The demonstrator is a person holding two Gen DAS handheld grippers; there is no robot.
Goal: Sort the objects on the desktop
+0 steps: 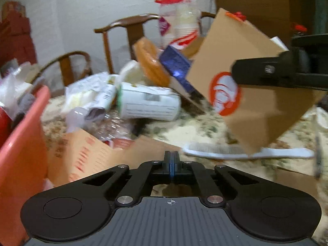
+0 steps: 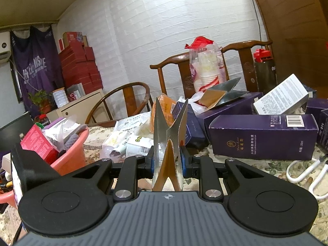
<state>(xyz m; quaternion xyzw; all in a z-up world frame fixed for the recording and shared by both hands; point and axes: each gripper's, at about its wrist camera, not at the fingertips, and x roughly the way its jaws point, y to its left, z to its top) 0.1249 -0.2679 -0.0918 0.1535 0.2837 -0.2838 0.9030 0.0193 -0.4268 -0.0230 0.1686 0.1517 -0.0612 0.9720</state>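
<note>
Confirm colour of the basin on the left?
Salmon pink basin, clearest in the right wrist view.

Flattened carton (image 2: 167,151): brown cardboard, shiny silver lining. Basin (image 2: 71,153): smooth pink plastic. Chairs (image 2: 205,65): polished dark wood. Boxes (image 2: 262,137): matt purple card.

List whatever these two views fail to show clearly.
- Left wrist view: motion blur smears the print on the white carton.
- Left wrist view: the shut left gripper hides whatever lies beneath its tips.
- Right wrist view: the held folded cardboard blocks the table behind.
</note>
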